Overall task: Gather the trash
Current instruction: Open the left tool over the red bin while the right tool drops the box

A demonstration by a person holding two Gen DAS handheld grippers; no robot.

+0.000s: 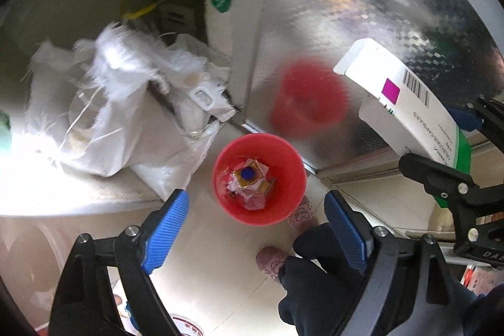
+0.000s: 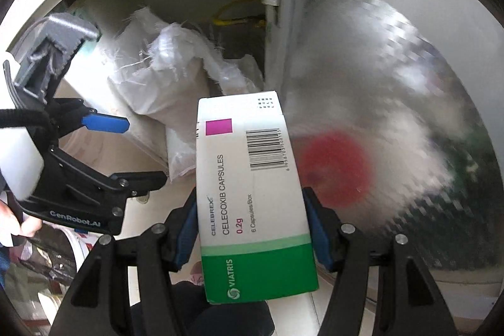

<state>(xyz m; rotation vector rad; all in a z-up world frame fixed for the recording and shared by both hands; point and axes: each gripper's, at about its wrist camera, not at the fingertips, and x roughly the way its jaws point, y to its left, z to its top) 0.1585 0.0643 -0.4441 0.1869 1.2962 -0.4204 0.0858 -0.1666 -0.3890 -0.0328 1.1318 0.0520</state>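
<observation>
- Red plastic cup (image 1: 259, 178) stands on the pale tiled floor (image 1: 226, 279), seen from above by the left wrist camera, with crumpled wrappers (image 1: 250, 181) lying inside it.
- The cup sits just beside an open cabinet door whose shiny metal lining (image 1: 346, 20) shows a blurred red reflection of it.
- The left hand-held gripper (image 1: 256, 236) hangs over the cup with its blue pads (image 1: 167, 235) spread wide and nothing between them; the cup shows in the gap beyond the tips.
- The right hand-held gripper (image 2: 250, 228) is clamped on a white and green medicine box (image 2: 252, 194), one blue pad pressed to each long side.
- In the left view that box (image 1: 406, 102) is held up at the right, above and apart from the cup.
- White woven sacks (image 1: 119, 102) with frayed edges sit inside the cabinet, to the left of the cup.
- A patterned pink slipper (image 1: 272, 263) and a dark trouser leg (image 1: 327, 282) show on the floor below the cup.
</observation>
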